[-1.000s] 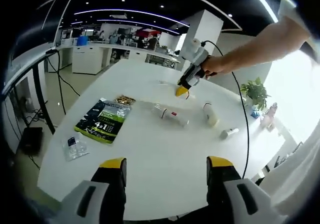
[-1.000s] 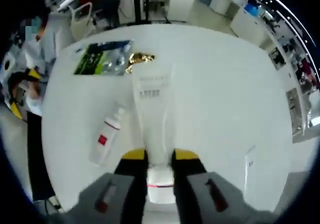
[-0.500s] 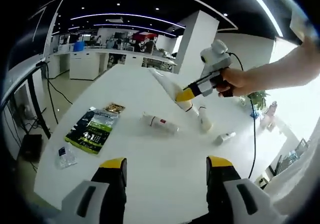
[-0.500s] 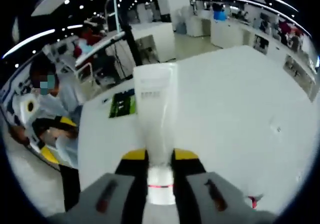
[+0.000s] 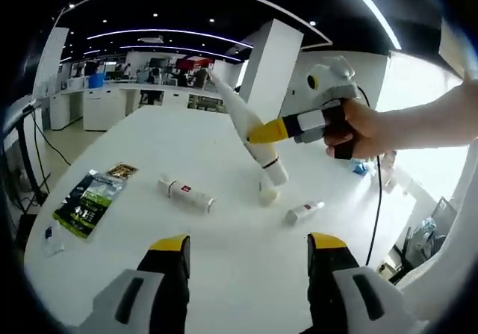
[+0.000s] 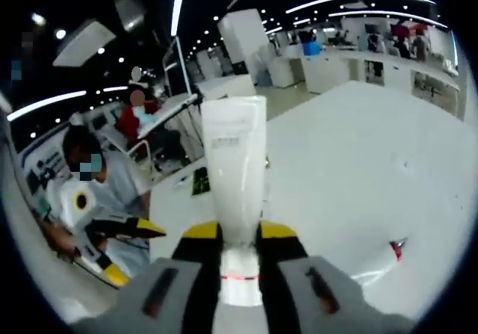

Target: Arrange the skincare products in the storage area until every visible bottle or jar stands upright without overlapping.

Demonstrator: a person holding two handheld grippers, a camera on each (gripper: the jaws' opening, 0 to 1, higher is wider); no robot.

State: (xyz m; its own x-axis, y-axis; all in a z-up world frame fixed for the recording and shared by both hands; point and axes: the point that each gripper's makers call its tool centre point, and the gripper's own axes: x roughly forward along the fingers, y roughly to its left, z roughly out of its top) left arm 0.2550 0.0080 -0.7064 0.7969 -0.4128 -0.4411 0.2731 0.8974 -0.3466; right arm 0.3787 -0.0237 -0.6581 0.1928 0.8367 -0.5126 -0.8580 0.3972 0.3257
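Observation:
My right gripper (image 6: 239, 233) is shut on a white tube (image 6: 235, 169), held in the air with its flat end pointing away from the camera. In the left gripper view that tube (image 5: 237, 116) hangs tilted above the table, cap end down, in the right gripper (image 5: 270, 131) held by a hand. Below it on the white table (image 5: 224, 244) lie a red-labelled bottle (image 5: 185, 194), a cream bottle (image 5: 267, 193) and a small bottle (image 5: 302, 212). My left gripper (image 5: 248, 244) is open and empty over the near table edge. It also appears as the left gripper (image 6: 131, 252).
A green packet (image 5: 88, 199), a gold packet (image 5: 119, 172) and a small clear packet (image 5: 51, 237) lie at the table's left side. One bottle with a red end (image 6: 379, 263) lies on the table at right. Seated people (image 6: 97, 177) are beyond the table edge.
The right gripper has lifted the white tube off the table and raised it high, swinging its view upward. The left view has shifted, bringing the lying bottles closer.

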